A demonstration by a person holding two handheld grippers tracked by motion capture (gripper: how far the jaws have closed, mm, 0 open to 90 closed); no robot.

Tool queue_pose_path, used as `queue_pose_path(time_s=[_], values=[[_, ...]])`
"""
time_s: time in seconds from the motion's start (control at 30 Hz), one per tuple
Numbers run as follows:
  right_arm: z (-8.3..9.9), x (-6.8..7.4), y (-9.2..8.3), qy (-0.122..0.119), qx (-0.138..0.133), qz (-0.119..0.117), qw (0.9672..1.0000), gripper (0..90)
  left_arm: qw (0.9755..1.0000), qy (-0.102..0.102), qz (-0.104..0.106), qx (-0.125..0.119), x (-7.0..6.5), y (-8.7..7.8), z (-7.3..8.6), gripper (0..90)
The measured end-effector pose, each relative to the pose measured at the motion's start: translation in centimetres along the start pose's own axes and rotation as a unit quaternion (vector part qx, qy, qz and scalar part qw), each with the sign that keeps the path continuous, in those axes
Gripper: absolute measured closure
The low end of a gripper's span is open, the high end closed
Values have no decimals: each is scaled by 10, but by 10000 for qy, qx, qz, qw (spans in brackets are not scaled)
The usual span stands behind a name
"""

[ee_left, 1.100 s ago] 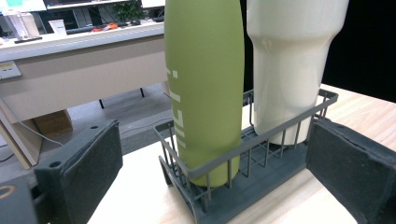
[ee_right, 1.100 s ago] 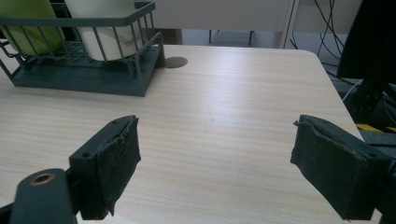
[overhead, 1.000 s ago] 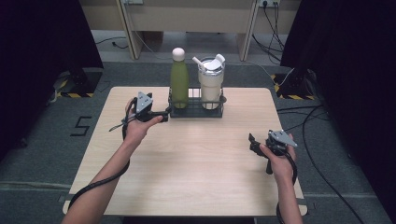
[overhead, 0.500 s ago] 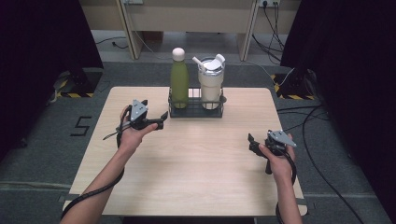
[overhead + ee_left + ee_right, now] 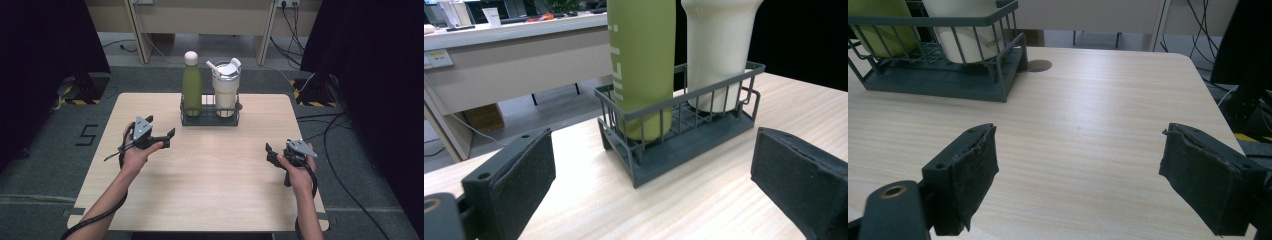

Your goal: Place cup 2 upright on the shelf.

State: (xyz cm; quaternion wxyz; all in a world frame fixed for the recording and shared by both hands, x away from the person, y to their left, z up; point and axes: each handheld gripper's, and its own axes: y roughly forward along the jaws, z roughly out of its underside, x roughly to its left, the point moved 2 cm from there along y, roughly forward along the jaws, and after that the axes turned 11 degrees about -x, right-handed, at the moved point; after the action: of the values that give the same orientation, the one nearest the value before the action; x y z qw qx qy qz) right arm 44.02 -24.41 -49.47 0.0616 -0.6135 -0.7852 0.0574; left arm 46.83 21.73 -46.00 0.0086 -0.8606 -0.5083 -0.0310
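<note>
Two vessels, a green bottle and a white tumbler, stand in the wire rack at the table's twelve o'clock. Left gripper, at nine o'clock, and right gripper, at four, both gape empty. Judged step: approach. Next: close on the bottle. Vessel tops are cropped in the gripper views; the tumbler's lid position seems unclear.

- In the left gripper view we lose the tops of the green bottle and the white tumbler at the upper edge.
- The bottle's lettering is partly behind the wire basket.
- In the right gripper view, both are cut off above.
</note>
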Motion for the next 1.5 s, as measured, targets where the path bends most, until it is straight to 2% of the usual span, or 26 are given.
queue_pose_path(time_s=[1.07,1.5], values=[[1,0,0,1,29,-1,10000,149,9997,-193,-152,38,1,-58,28,34],[2,2,0,-11,54,9,10000,149,9992,-271,-182,223,0,-85,48,36]])
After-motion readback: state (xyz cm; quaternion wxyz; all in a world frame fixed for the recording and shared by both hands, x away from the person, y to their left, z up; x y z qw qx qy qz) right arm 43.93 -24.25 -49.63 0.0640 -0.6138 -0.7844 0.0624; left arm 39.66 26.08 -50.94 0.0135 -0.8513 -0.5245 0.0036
